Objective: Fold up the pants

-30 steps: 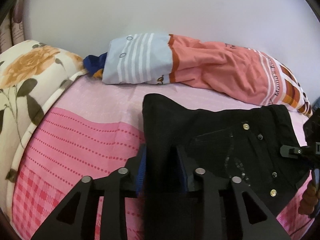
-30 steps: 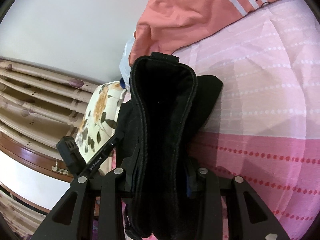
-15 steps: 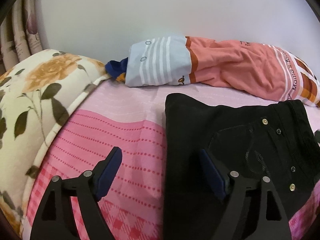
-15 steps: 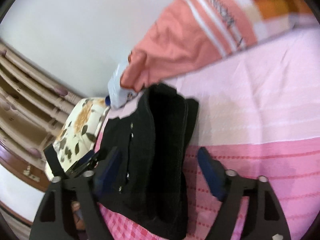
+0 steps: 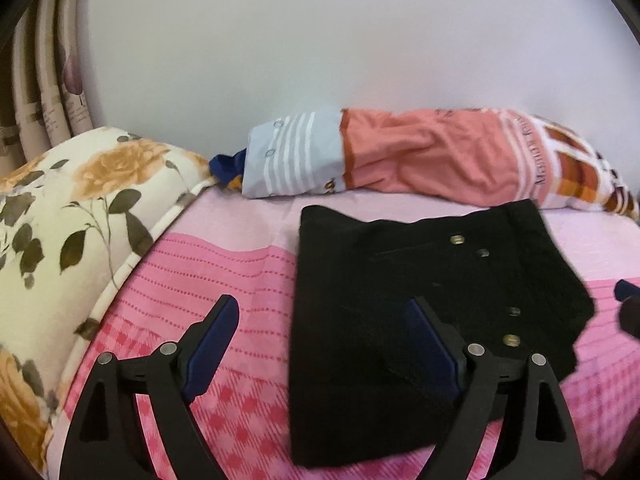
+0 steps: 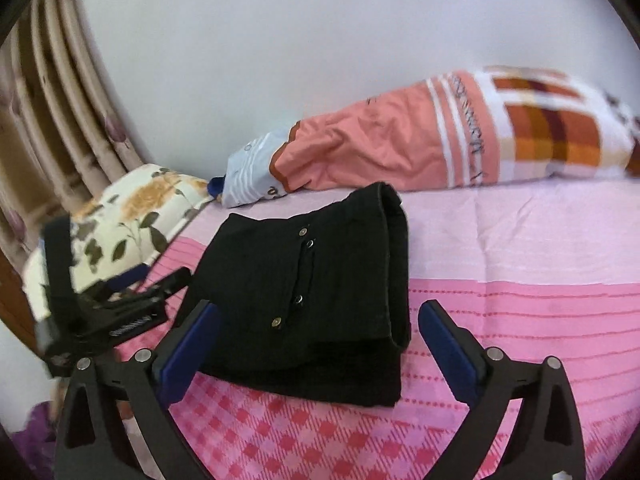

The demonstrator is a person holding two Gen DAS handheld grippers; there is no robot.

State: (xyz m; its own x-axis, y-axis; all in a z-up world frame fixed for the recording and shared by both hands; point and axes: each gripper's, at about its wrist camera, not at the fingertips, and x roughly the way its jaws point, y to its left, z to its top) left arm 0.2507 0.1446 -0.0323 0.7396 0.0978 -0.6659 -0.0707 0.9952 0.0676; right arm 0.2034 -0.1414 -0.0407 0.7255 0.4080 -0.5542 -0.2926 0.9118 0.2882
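The black pants (image 5: 400,300) lie folded into a compact stack on the pink bed sheet (image 5: 224,280), metal buttons facing up. They also show in the right wrist view (image 6: 312,300). My left gripper (image 5: 320,344) is open and empty, raised just in front of the stack's left part. My right gripper (image 6: 320,344) is open and empty, its jaws standing wide in front of the stack's near edge. The left gripper's body (image 6: 100,312) shows at the left of the right wrist view.
A salmon, grey-blue and plaid bolster (image 5: 420,160) lies along the white wall behind the pants. A floral cushion (image 5: 72,208) stands at the left edge of the bed. Curtains (image 6: 52,112) hang at the far left.
Both grippers were shut on the pants a second ago. They opened, let go and drew back, leaving the folded stack lying on the sheet.
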